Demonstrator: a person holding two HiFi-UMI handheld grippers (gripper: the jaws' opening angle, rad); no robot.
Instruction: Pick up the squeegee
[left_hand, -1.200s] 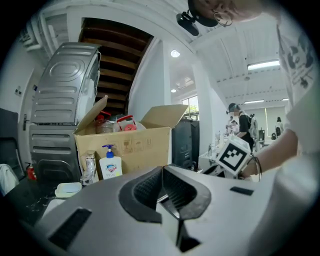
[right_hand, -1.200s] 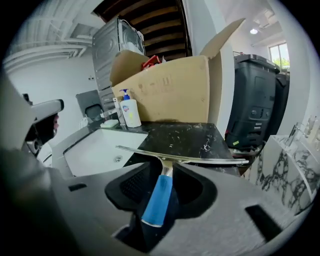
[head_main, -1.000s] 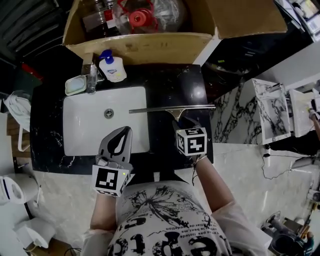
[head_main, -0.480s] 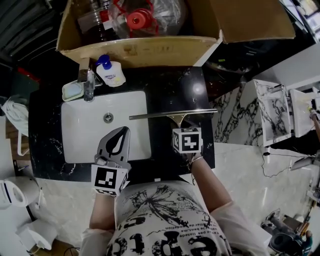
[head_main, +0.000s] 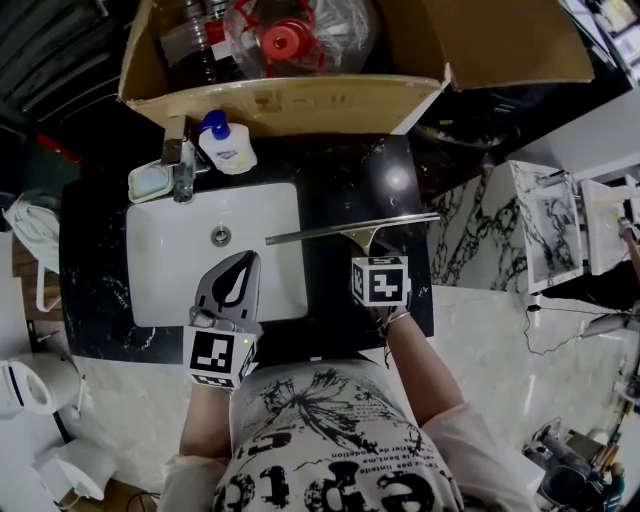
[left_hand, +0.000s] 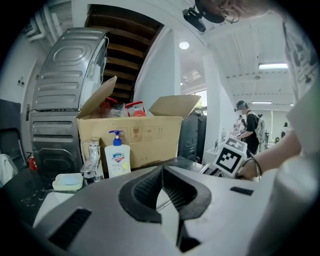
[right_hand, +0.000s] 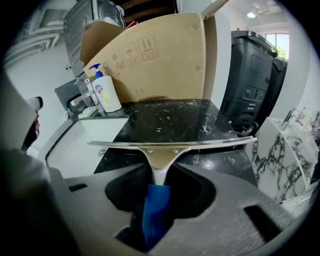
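The squeegee (head_main: 340, 230) lies on the black countertop (head_main: 350, 175), its long metal blade crosswise and reaching over the sink's right edge. In the right gripper view its blade (right_hand: 210, 143) runs across, and its brass neck and blue handle (right_hand: 156, 210) point back between the jaws. My right gripper (head_main: 366, 252) (right_hand: 160, 174) stands over that handle, pointing steeply down. Its jaws are closing with the handle between them, and dark gaps still show on both sides. My left gripper (head_main: 243, 260) (left_hand: 162, 172) is shut and empty, held above the front of the sink (head_main: 160, 265).
A faucet (head_main: 183, 165), a soap dish (head_main: 148, 180) and a blue-capped soap bottle (head_main: 225, 140) stand behind the sink. A big open cardboard box (head_main: 280, 100) walls off the back. Marble slabs (head_main: 545, 220) lean at the right, and a black bin (right_hand: 255, 85) stands beyond the counter.
The squeegee's blade has tilted a little, right end farther back. My right gripper has sunk lower over the handle. The left gripper has hardly shifted.
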